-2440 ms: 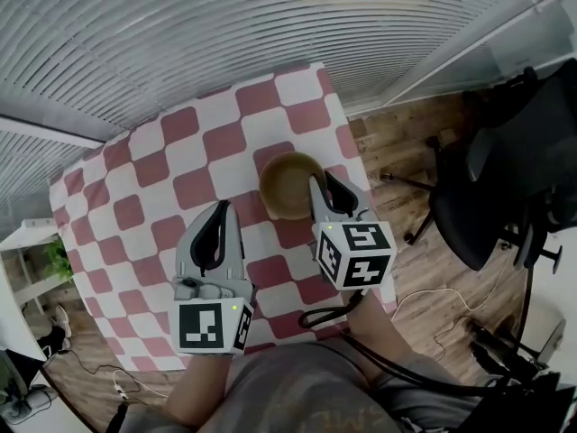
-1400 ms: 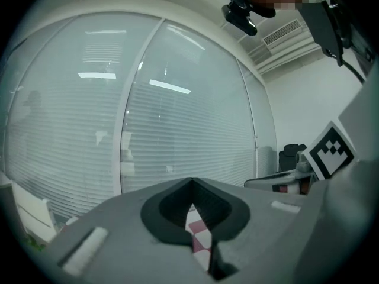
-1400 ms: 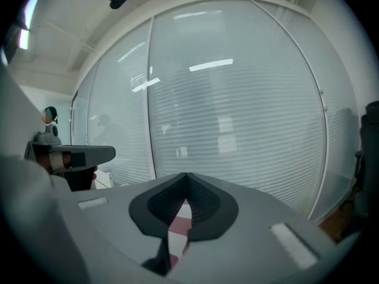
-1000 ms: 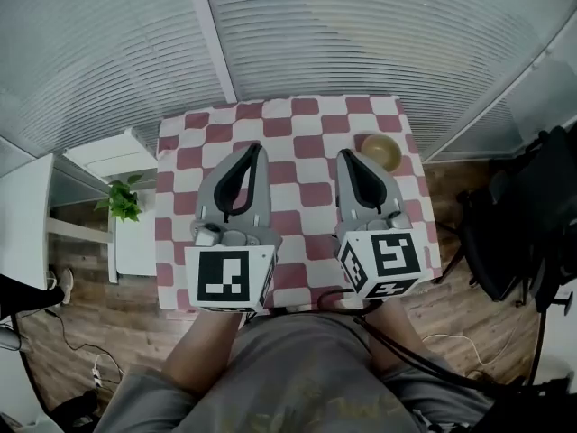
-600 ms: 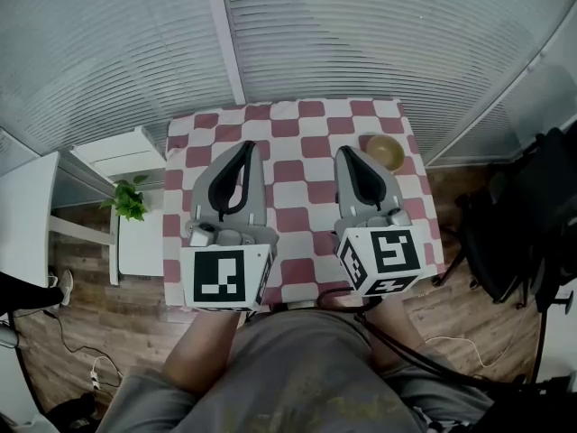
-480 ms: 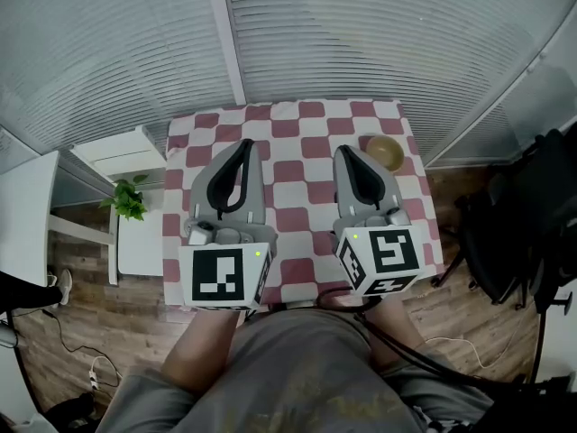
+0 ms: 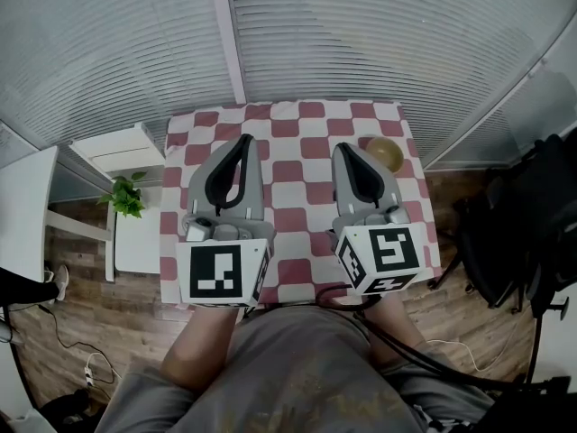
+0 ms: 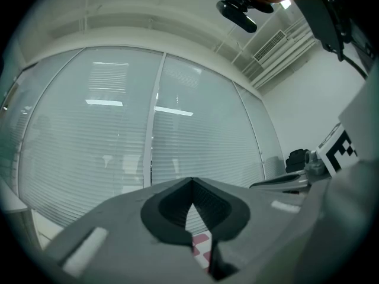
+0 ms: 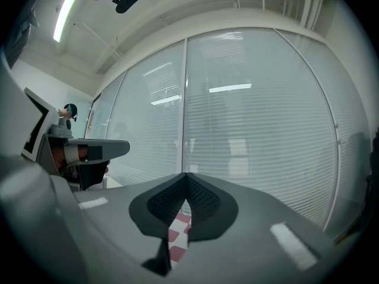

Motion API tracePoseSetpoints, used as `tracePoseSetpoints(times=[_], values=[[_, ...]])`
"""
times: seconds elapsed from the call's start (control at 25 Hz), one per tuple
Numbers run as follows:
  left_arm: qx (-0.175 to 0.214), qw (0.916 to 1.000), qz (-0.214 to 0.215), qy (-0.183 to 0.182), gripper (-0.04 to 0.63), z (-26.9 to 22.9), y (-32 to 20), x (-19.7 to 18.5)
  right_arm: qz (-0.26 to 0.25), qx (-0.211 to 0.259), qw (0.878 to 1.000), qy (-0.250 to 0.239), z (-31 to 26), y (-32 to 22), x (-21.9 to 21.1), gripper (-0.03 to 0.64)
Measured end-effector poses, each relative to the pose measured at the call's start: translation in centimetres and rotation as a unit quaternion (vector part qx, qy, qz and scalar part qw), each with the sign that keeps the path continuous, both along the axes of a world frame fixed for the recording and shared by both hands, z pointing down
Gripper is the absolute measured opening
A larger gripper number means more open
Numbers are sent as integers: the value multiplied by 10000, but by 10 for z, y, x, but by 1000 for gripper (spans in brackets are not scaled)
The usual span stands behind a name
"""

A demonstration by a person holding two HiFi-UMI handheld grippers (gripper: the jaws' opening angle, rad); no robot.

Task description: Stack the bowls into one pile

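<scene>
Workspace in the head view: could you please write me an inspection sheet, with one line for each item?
Surface: table under a red-and-white checked cloth.
Job's things: brown bowls in one spot near the far right corner; their number cannot be told.
Clutter: nothing seen on the cloth.
Grippers: left claw and right claw are both shut with nothing between the jaws. They are over the table, apart from the bowls.
Cables: black cable runs from the right gripper past the person's body; loose floor cables at left.
Surroundings: window blinds, white side table with a potted plant, black chair, wooden floor.
</scene>
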State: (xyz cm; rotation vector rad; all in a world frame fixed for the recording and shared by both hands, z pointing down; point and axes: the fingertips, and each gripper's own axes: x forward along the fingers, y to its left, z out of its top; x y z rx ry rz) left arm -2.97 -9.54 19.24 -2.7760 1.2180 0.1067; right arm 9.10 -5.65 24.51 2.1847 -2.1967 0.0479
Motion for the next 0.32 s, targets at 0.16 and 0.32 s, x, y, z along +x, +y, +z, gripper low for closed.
tracePoseSetpoints(times=[0.16,0.32], values=[[-3,10000,-32,2,0,1,-3,-1,-50,-7,10000,-2,1,-3,0,25],[-14,10000,-47,-18,0,2,-3,-1,-84,-10,10000,-1,1,-5,-1,25]])
